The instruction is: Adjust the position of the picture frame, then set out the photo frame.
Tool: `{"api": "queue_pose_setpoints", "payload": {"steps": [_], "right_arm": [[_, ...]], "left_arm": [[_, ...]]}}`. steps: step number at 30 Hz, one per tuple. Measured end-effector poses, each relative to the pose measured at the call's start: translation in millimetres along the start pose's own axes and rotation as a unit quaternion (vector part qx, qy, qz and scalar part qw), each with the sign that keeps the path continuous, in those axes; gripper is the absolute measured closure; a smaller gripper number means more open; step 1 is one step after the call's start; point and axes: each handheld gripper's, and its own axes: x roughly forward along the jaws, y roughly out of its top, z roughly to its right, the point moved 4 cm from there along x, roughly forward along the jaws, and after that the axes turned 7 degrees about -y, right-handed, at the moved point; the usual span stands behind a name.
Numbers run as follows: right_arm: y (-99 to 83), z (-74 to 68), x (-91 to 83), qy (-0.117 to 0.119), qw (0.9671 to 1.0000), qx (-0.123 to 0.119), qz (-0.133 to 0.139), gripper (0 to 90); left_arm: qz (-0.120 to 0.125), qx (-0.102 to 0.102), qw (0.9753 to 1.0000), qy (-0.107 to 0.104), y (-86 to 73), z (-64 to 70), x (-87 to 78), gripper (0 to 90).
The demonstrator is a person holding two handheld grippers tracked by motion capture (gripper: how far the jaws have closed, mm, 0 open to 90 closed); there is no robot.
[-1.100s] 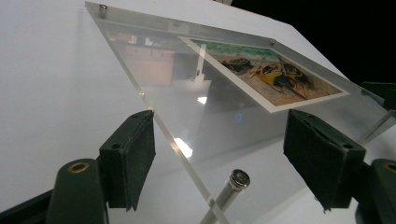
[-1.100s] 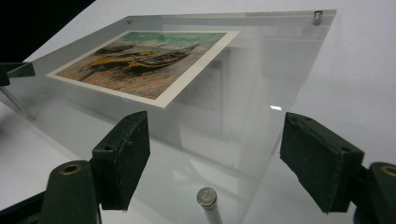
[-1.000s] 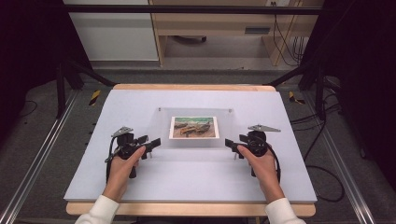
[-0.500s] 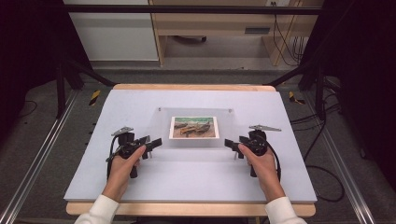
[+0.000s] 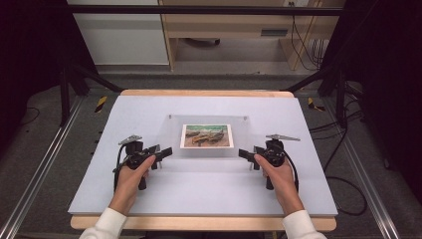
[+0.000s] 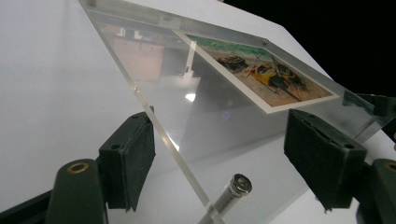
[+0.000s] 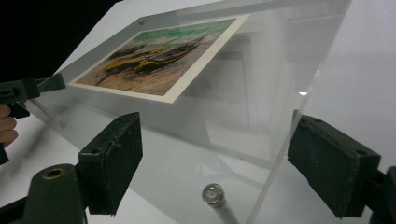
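Each hand-held gripper (image 5: 166,151) gapes beside frame (image 5: 206,136).

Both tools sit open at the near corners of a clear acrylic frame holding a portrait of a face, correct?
Not the picture: the clear acrylic frame holds a print of boats on a shore, as the right gripper view shows. Left tool and right tool are open at its near corners.

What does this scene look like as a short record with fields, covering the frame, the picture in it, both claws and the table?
item: clear acrylic frame, lying on the table, a metal standoff at its near corner
picture: print of boats on a beach, in the middle of the frame
left claw: open, jaws either side of the frame's near left corner, not closed on it
right claw: open, jaws either side of the near right corner
surface: white table
state: frame not yet gripped
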Motion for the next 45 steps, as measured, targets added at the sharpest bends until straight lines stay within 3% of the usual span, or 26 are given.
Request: {"api": "queue_pose_setpoints", "payload": {"steps": [31,33,45], "right_arm": [[0.2,-1.1,-1.8,-0.005,1.0,0.001,-0.005,22.4],[0.1,-0.8,-1.6,-0.004,1.0,-0.001,-0.003,22.5],[-0.6,-3.9,-7.0,-0.011,0.9997,-0.019,-0.002,24.7]], "left_arm": [[-0.004,-0.007,0.9999,0.011,0.9,0.5,-3.3,30.2],[-0.002,-0.015,0.9998,0.011,1.0,0.7,-3.9,31.8],[-0.008,0.002,0.9997,0.023,0.8,6.5,-8.8,33.7]]}}
